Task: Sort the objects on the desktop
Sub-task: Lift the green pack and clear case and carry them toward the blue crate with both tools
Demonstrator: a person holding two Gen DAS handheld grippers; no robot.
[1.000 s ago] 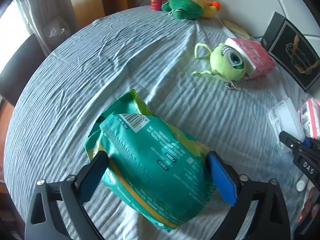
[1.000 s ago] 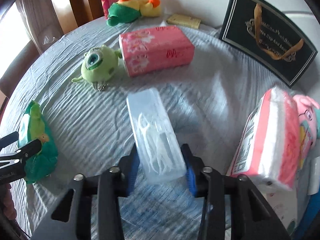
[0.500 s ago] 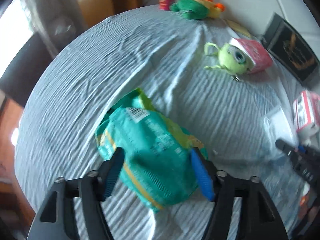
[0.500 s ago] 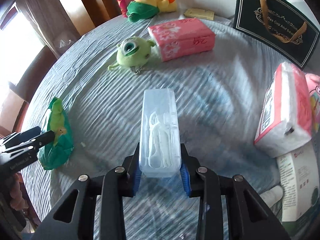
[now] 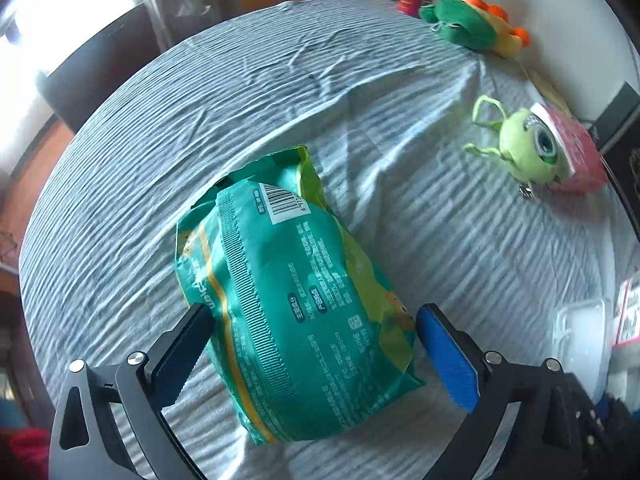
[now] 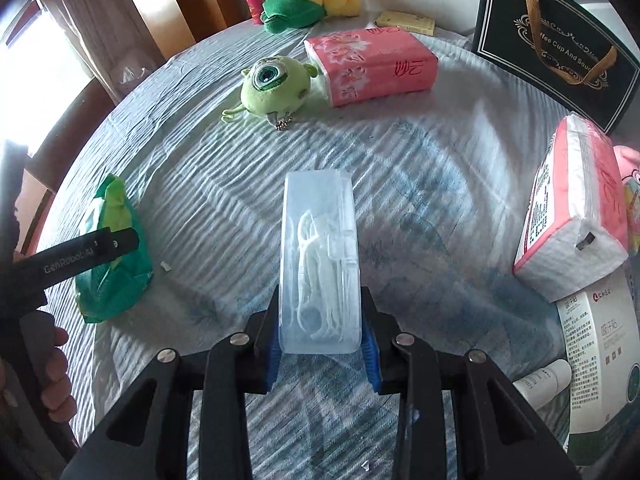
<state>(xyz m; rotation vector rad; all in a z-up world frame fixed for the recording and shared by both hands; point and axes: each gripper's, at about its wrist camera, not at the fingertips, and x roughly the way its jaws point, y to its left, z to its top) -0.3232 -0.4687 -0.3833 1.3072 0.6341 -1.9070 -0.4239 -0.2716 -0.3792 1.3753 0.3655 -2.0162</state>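
A green snack bag (image 5: pixel 296 312) lies on the blue striped tablecloth (image 5: pixel 200 140). My left gripper (image 5: pixel 312 332) is open, a finger on each side of the bag's lower half and close against its edges. In the right wrist view the bag (image 6: pixel 112 264) lies at the left, with a left finger across it. My right gripper (image 6: pixel 320 316) is shut on a clear box of floss picks (image 6: pixel 320 256), held above the cloth and pointing away from me. The same box (image 5: pixel 580 332) shows at the right edge of the left wrist view.
A one-eyed green plush (image 6: pixel 276 84) leans on a pink tissue pack (image 6: pixel 372 64). Behind them lie a green-and-orange plush (image 6: pixel 312 0) and a black gift bag (image 6: pixel 560 40). At the right are another tissue pack (image 6: pixel 576 208), a white carton (image 6: pixel 600 360) and a small bottle (image 6: pixel 544 384). A hand (image 6: pixel 52 360) holds the left gripper.
My right gripper has raised the floss box off the cloth. The left fingers narrowed on the snack bag half a second ago and now stand wide again.
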